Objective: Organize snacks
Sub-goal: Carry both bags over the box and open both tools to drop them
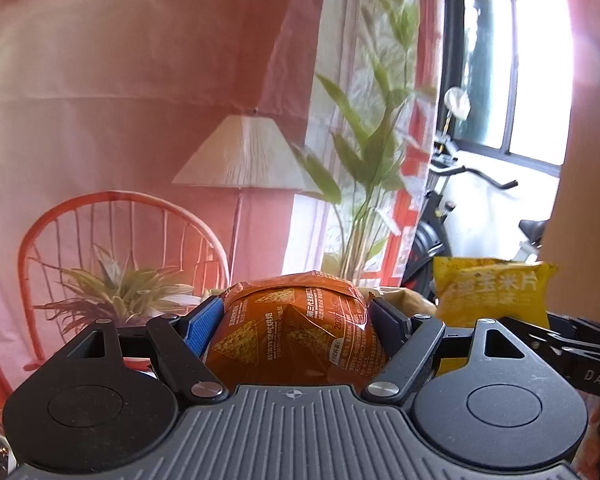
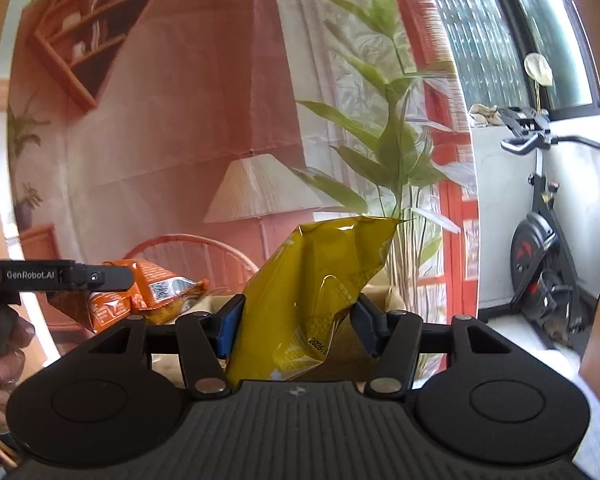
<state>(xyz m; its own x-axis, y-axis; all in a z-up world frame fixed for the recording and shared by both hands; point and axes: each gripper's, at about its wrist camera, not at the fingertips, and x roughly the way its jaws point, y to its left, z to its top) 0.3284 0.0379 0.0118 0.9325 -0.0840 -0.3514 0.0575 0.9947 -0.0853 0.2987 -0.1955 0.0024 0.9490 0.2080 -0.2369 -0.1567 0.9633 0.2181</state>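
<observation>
Two bags up | left gripper (image 1: 296,316) fingers (image 1: 204,320) hold orange bag (image 1: 296,332) | right gripper (image 2: 296,320) holds yellow bag (image 2: 320,288) beside it | neither put away yet

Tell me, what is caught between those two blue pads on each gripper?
In the left wrist view, the left gripper pinches an orange snack bag. In the right wrist view, the right gripper holds a yellow snack bag.

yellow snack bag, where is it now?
Clamped in the right gripper, the yellow snack bag is centred in the right wrist view, right of the orange snack bag.
</observation>
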